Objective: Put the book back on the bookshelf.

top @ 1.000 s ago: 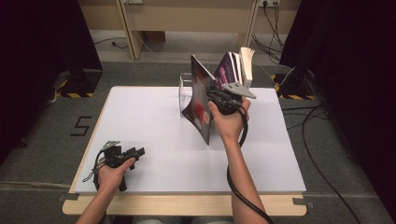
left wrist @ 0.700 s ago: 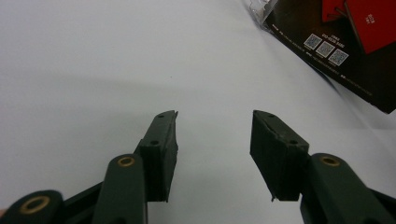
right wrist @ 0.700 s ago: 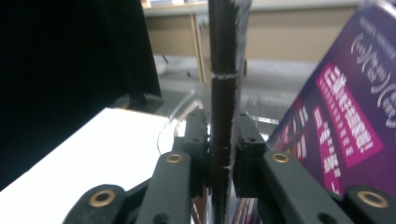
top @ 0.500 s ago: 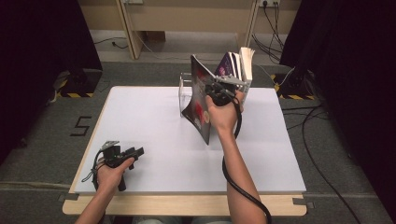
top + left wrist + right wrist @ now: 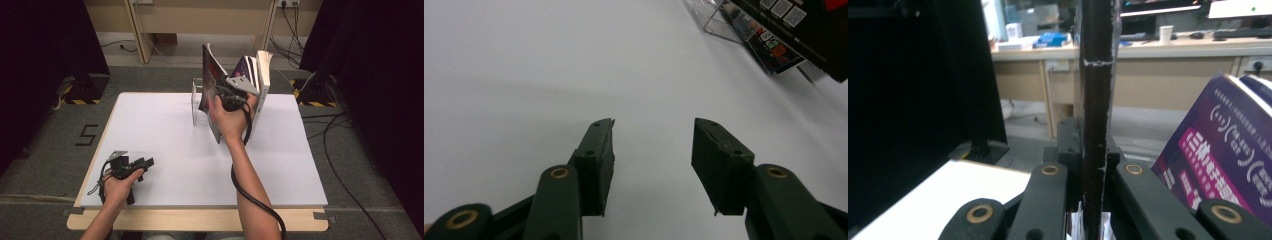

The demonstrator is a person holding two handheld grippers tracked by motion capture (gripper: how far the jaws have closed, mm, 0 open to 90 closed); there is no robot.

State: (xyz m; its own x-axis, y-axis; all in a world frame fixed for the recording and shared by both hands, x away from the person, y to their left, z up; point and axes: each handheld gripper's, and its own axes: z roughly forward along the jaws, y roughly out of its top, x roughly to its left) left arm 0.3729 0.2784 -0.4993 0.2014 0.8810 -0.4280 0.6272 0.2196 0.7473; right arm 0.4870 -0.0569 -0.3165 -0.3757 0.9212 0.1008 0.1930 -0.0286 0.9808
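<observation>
My right gripper (image 5: 226, 96) is shut on the edge of a thin dark book (image 5: 210, 75), holding it upright and slightly tilted at the back of the white table (image 5: 160, 130). In the right gripper view the jaws of my right gripper (image 5: 1095, 150) clamp the dark book's spine (image 5: 1096, 75), and a purple book (image 5: 1228, 145) leans to the right. That purple book (image 5: 244, 66) and a pale thick book (image 5: 263, 75) stand just behind my hand. My left gripper (image 5: 144, 163) rests on the table's front left, open and empty, as my left gripper (image 5: 654, 125) also shows in its own view.
A clear acrylic bookend (image 5: 194, 102) stands left of the books; the clear bookend (image 5: 719, 20) and a book cover (image 5: 794, 30) sit at the top right of the left gripper view. Desks and dark curtains lie beyond the table. A cable trails from my right hand.
My right hand has shifted a little left and up with the dark book, which now stands more upright. The left hand has stayed in place.
</observation>
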